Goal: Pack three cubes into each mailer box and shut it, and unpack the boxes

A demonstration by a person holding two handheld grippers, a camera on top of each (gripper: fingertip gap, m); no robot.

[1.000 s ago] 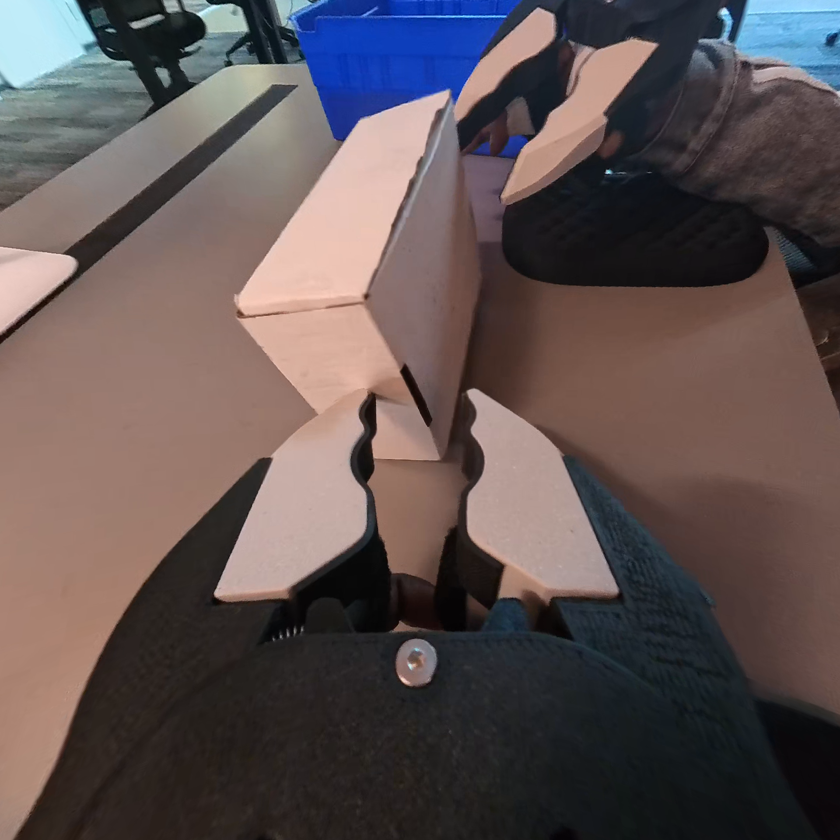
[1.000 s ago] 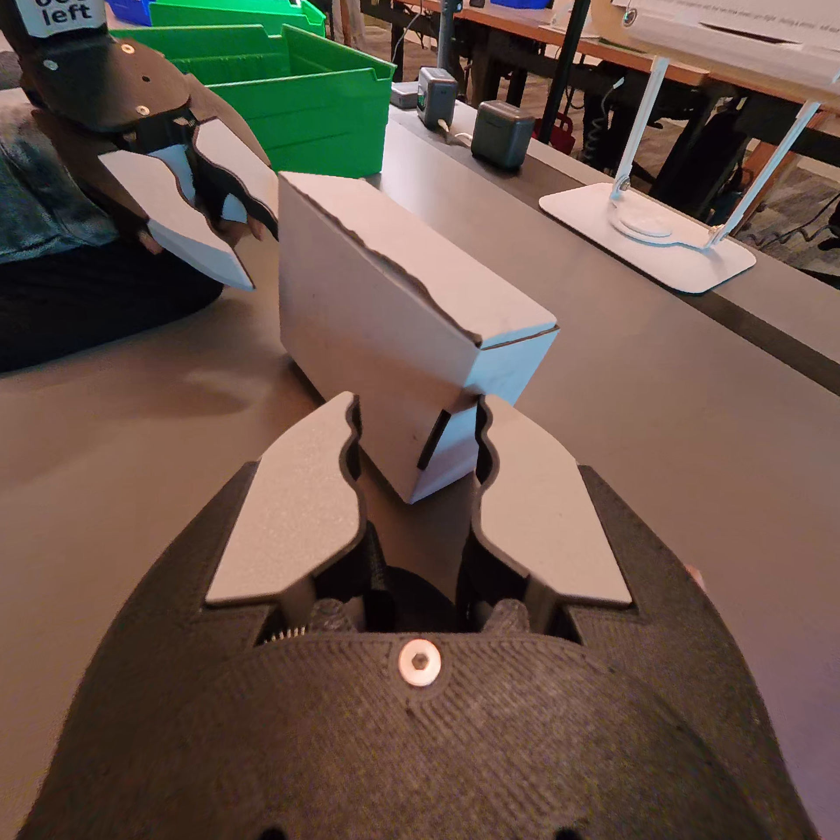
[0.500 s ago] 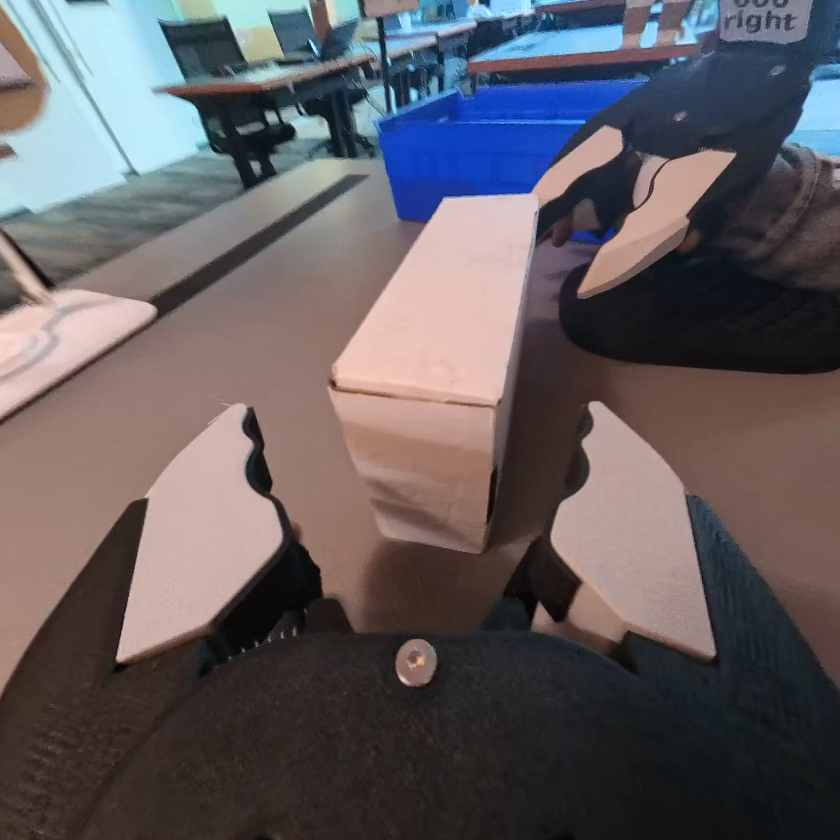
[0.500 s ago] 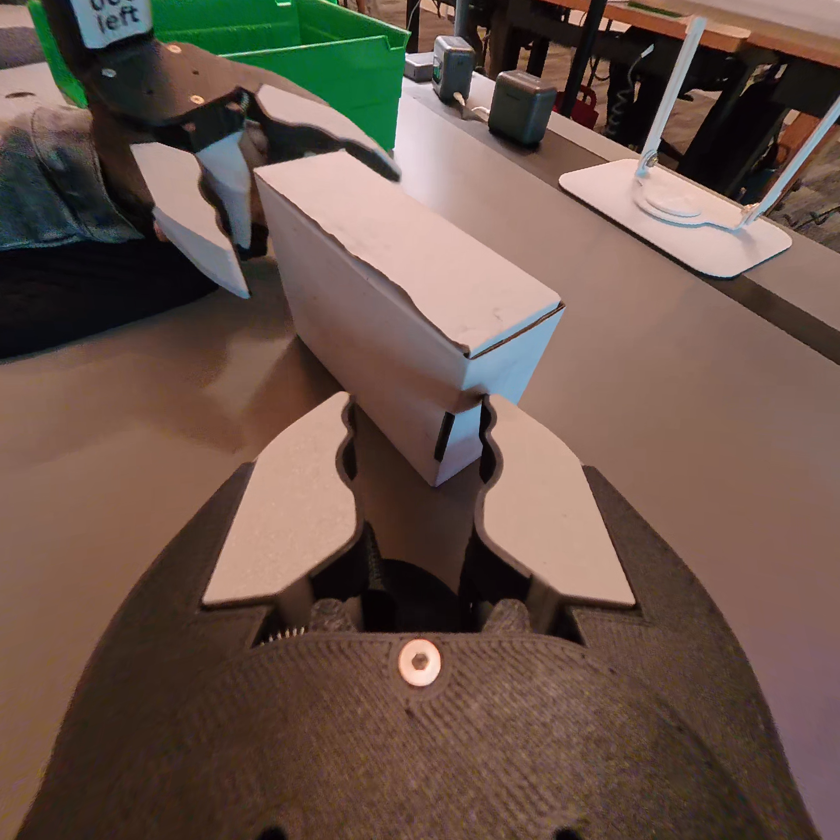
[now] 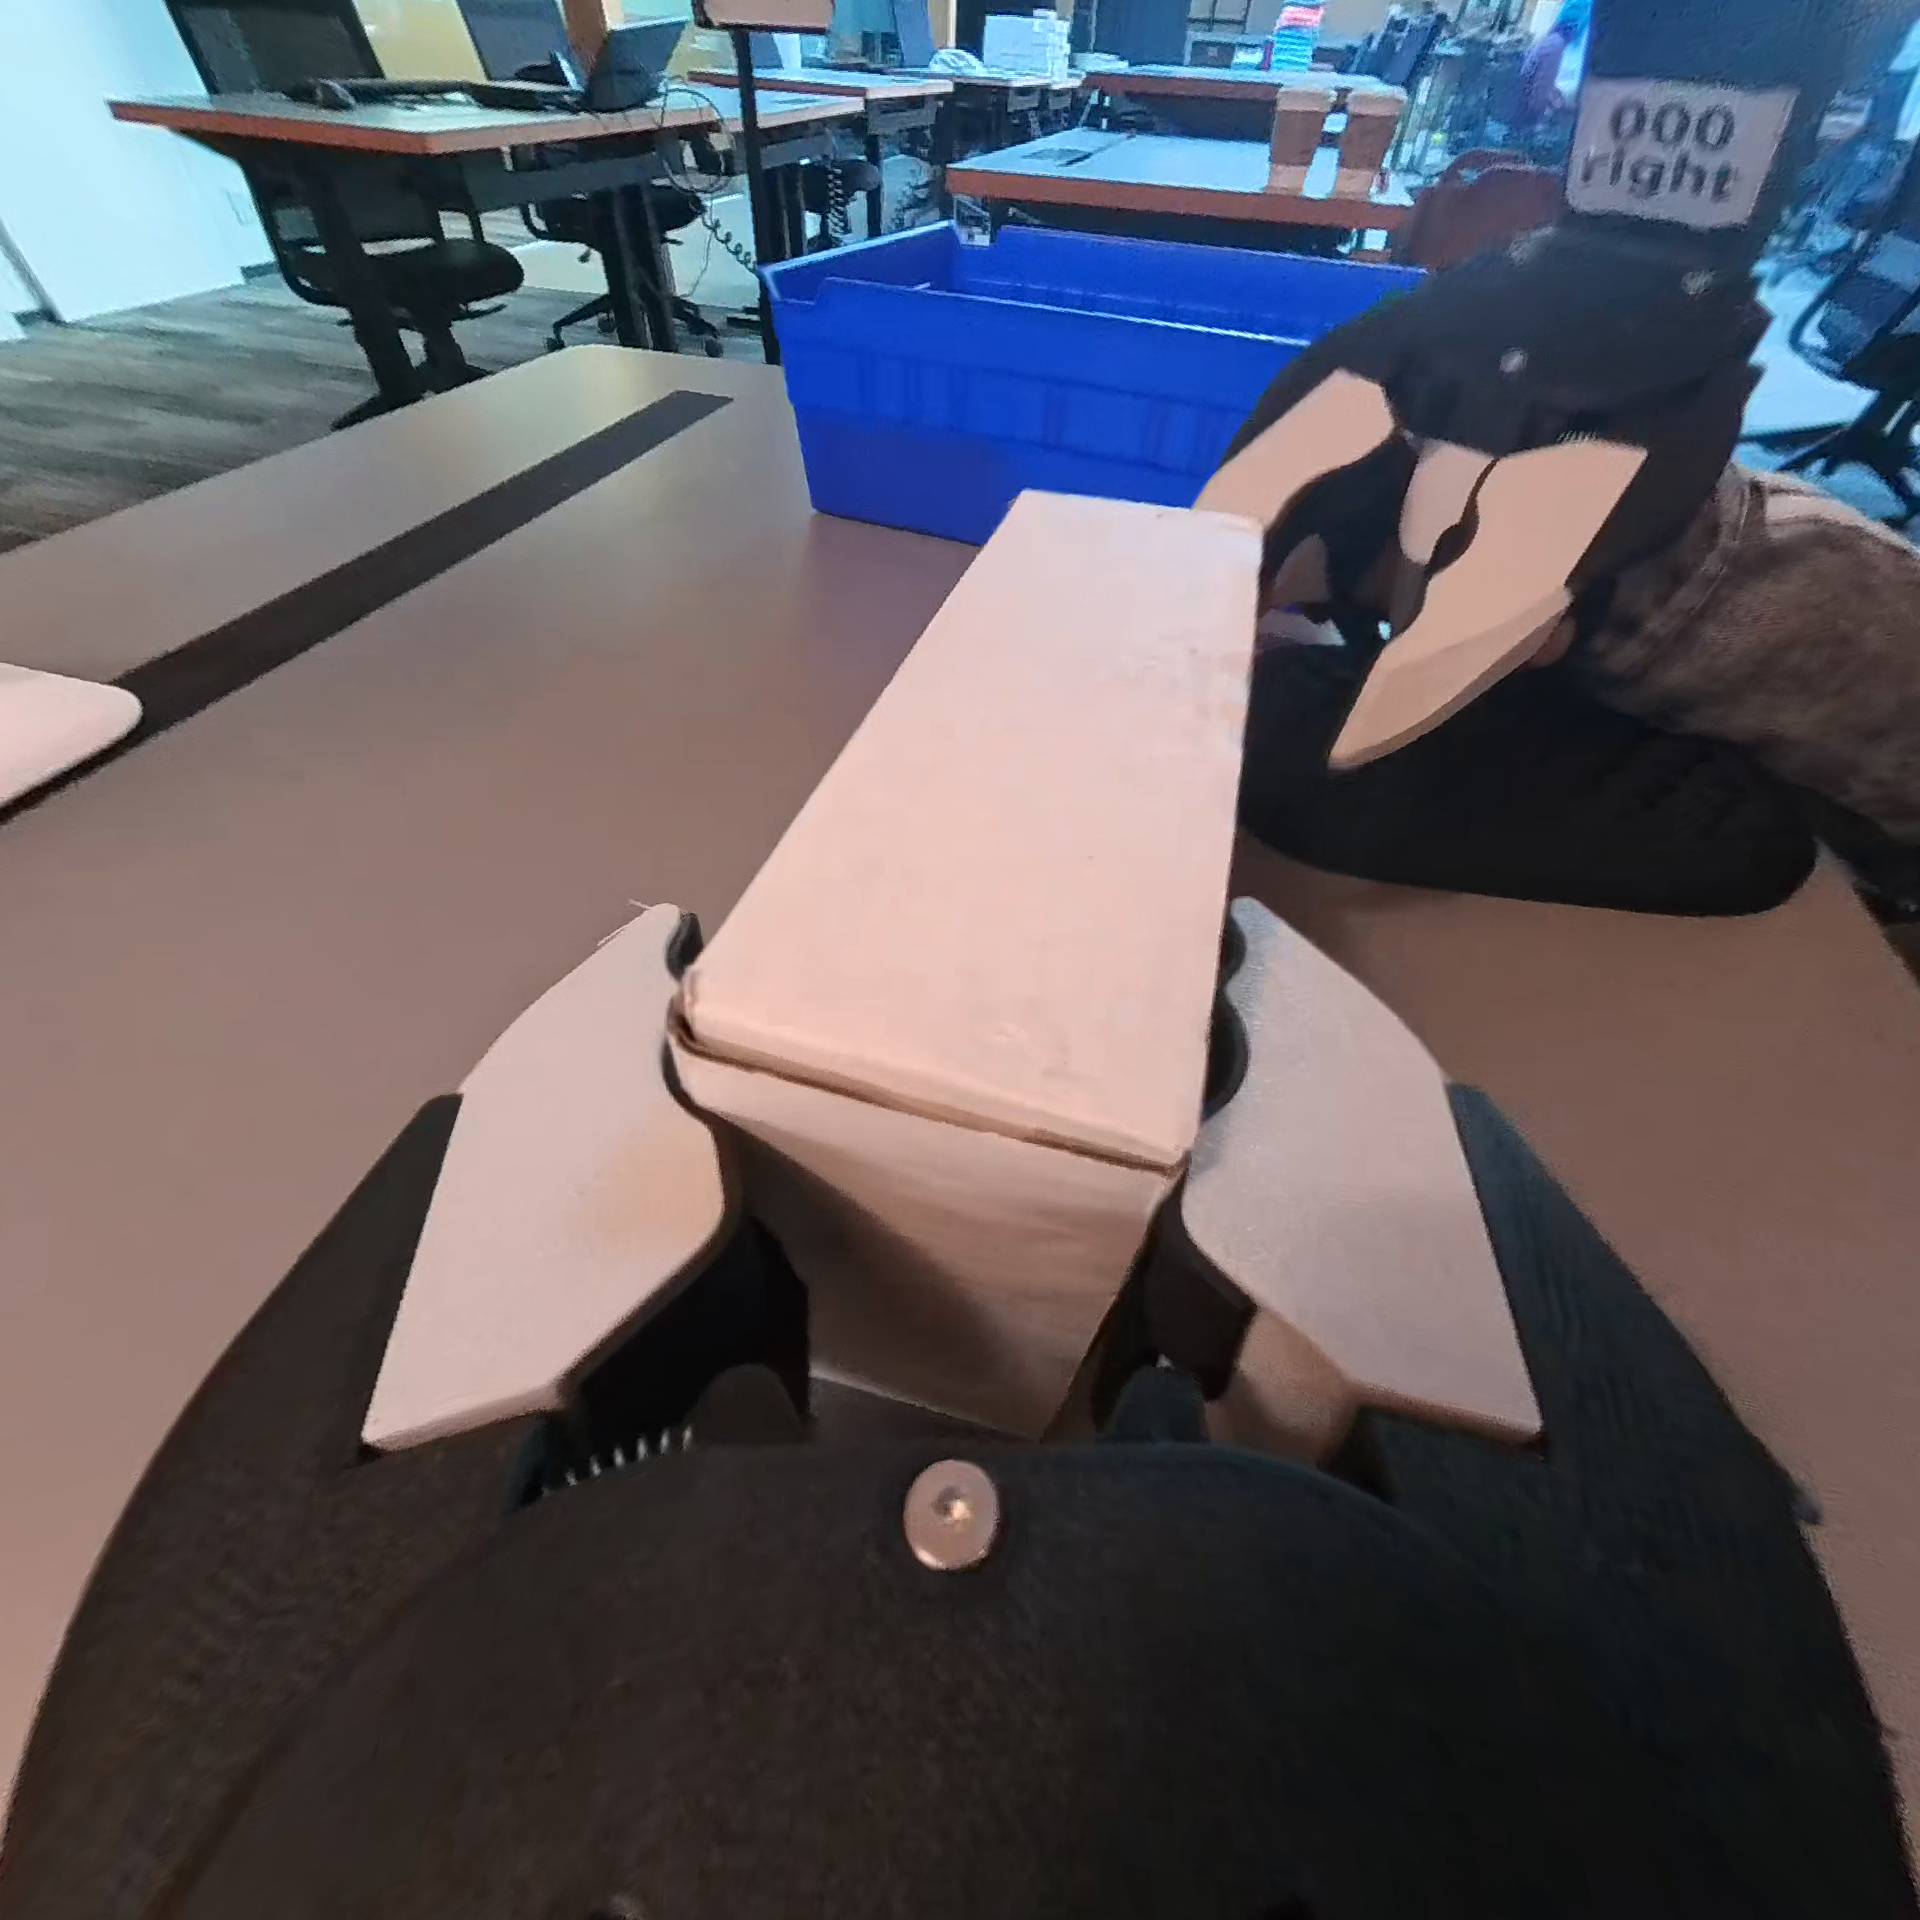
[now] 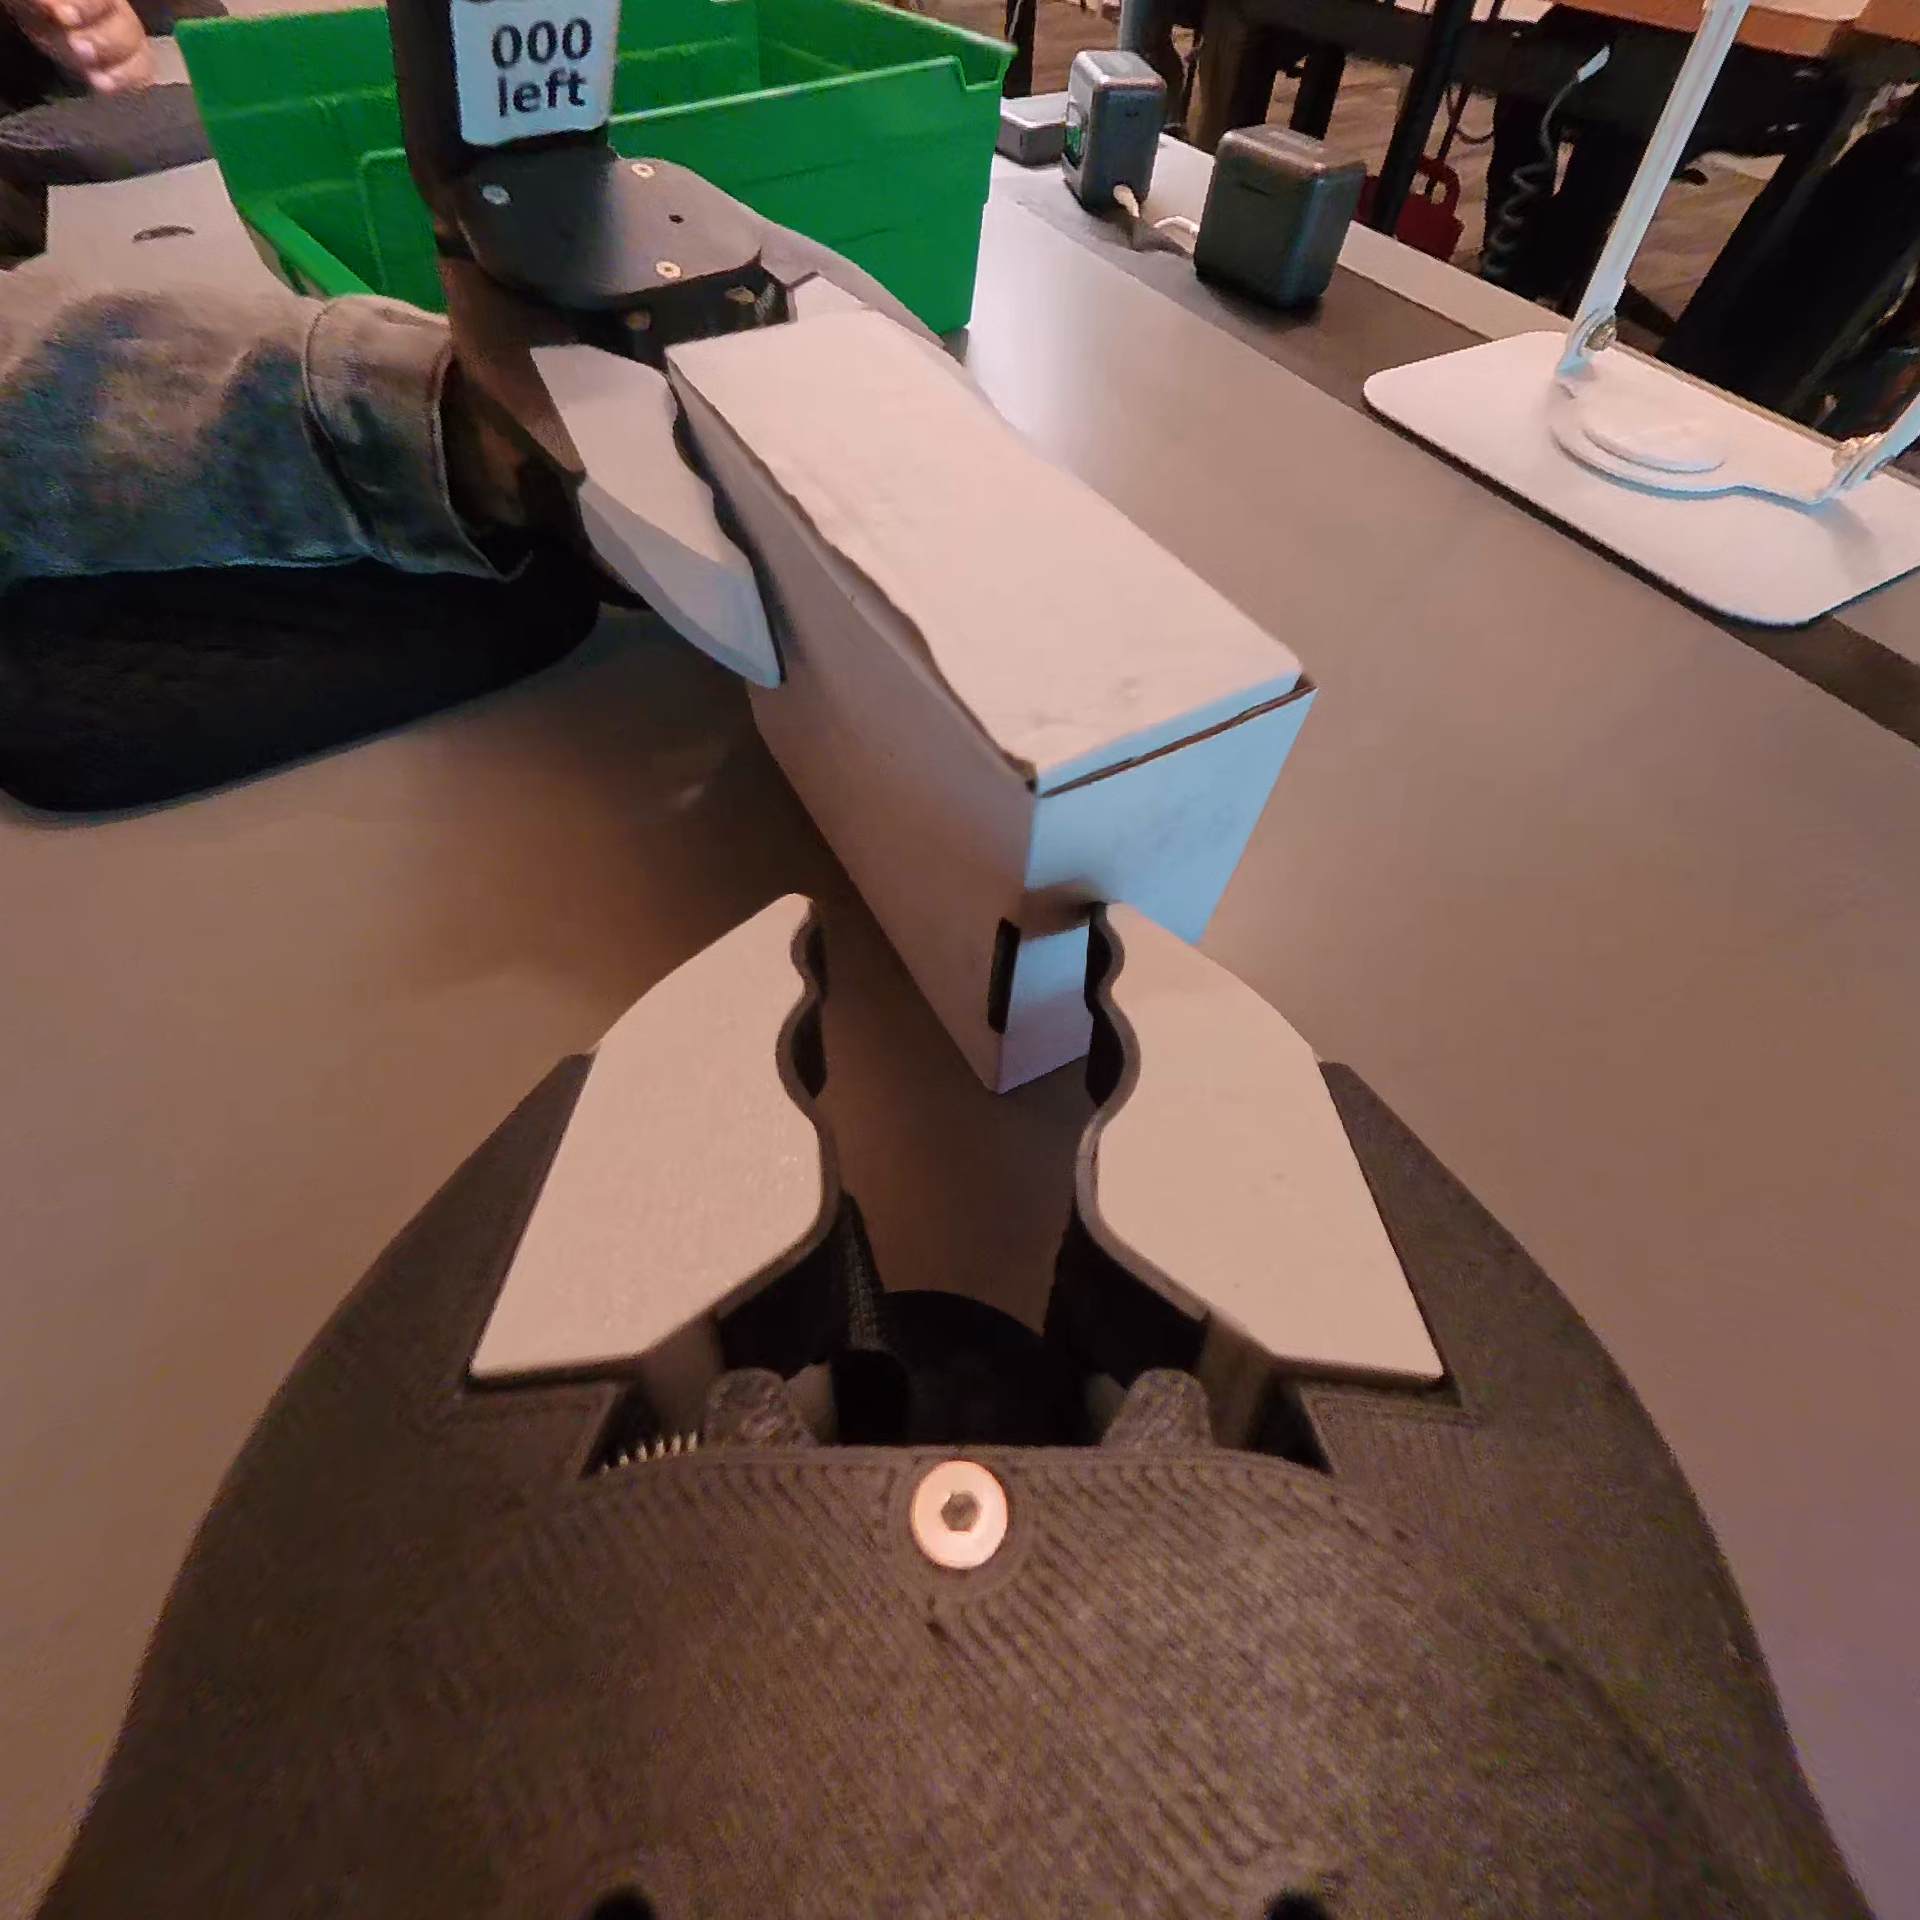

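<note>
A closed white mailer box (image 5: 1018,810) lies lengthwise on the brown table (image 5: 364,831). My left gripper (image 5: 951,920) is shut on its near end, one finger on each long side. In the right wrist view the box (image 6: 987,582) runs away from me, and the left gripper's finger (image 6: 665,499) clamps its far end. My right gripper (image 6: 951,920) is partly open at the box's other end. The box's lower corner sits between the jaws and touches only the right finger (image 6: 1226,1143). The right gripper also shows in the left wrist view (image 5: 1273,634). No cubes are in view.
A blue bin (image 5: 1039,343) stands behind the box in the left wrist view. A green bin (image 6: 810,135) stands behind it in the right wrist view. A black pad (image 6: 260,675) lies under a person's sleeve. A white stand base (image 6: 1662,488) and two chargers (image 6: 1278,208) sit at the right.
My left gripper opened wide, moved over the box's end and closed on it. The box went from tilted to level. My right gripper kept its opening at the other corner.
</note>
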